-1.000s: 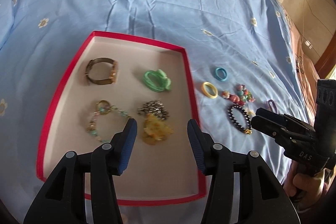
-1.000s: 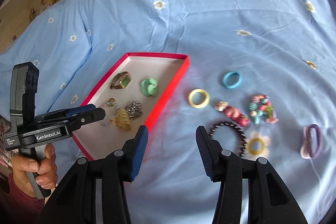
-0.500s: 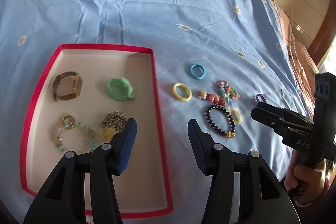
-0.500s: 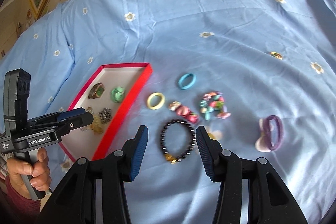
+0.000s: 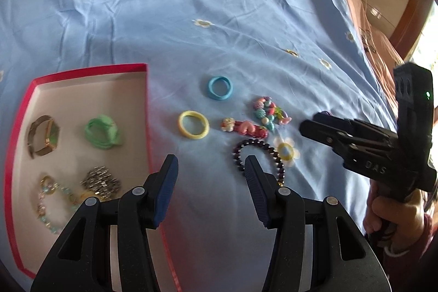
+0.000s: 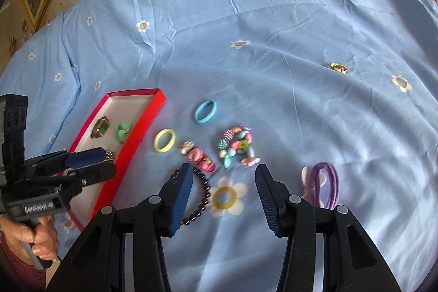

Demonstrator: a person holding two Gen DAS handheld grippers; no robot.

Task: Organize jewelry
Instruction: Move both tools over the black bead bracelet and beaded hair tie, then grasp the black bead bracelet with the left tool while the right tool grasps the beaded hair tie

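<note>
"DAS" in pale letters on the black body of the right tongs [image 5: 323, 129]

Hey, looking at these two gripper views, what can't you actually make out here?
- Black bead bracelet: near part hidden by the left gripper finger in the left view, by the right gripper finger in the right view.
- Red tray: near edge covered by the left gripper; in the right view that gripper hides the front items.
- Chain bracelet in the tray: blurred.
- Small object far on the bedsheet: too small to identify.
- Purple hair tie: partly behind the right finger.
</note>
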